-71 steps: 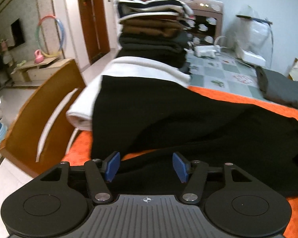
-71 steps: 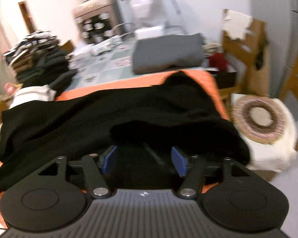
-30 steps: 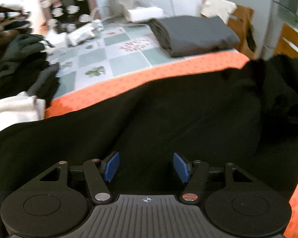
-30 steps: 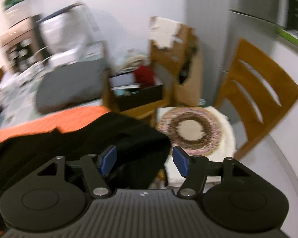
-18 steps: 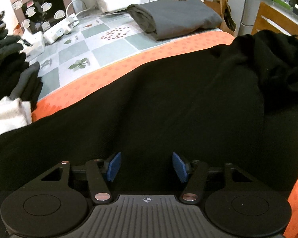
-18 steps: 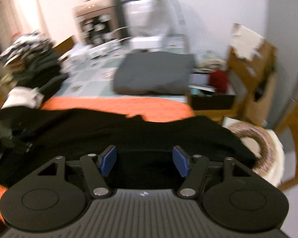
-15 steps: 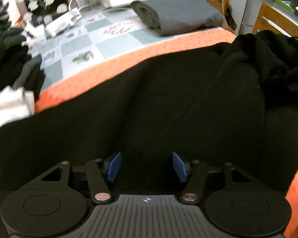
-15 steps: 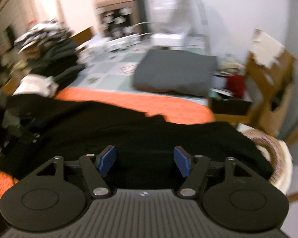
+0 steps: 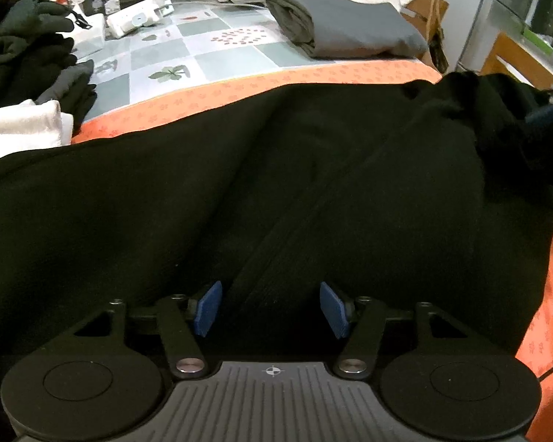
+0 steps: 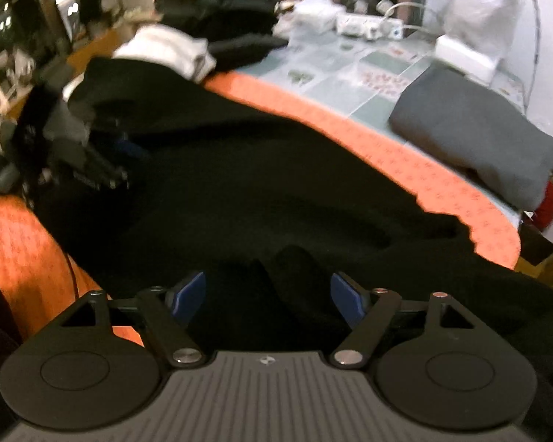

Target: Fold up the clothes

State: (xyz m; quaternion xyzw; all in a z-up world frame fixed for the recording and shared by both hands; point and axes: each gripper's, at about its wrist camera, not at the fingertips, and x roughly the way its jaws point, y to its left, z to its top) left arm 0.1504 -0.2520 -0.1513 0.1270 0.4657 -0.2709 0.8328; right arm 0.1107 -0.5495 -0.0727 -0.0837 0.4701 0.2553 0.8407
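1. Stack (image 9: 22,37), at 10 o'clock in the left wrist view: dark folded clothes, piled on the far left of the table.

2. White garment (image 9: 20,129), at 9 o'clock: folded, touching the left end of the black garment.

3. Black garment (image 9: 276,184), centre: the task's thing. Spread across the orange cloth (image 9: 239,90), long creases running from 6 towards 1 o'clock, right end bunched at 3 o'clock. Not yet folded.

4. Left gripper (image 9: 272,309), at 6 o'clock: fingers spread, blue pads (image 9: 208,307) either side of a ribbed ridge of fabric, nothing pinched. Whether the pads touch the fabric cannot be told.

5. Tablecloth (image 9: 202,48), at 12 o'clock: checked, with a power strip (image 9: 140,20) on it.

6. Grey garment (image 9: 346,25), at 1 o'clock: folded, beyond the orange cloth, well apart from the black one.

7. Right gripper (image 10: 267,294), at 6 o'clock in its own view: fingers spread over the bunched end, a hump of fabric between them, nothing gripped. View is blurred.

Step in hand, by judgement: both grippers placed over the near edge, ahead of a first grasp.

Next move, by judgement: close each on a single edge layer, not a bunched clump, then lift together and carry the near edge towards 12 o'clock, keeping the fabric taut so creases do not set.
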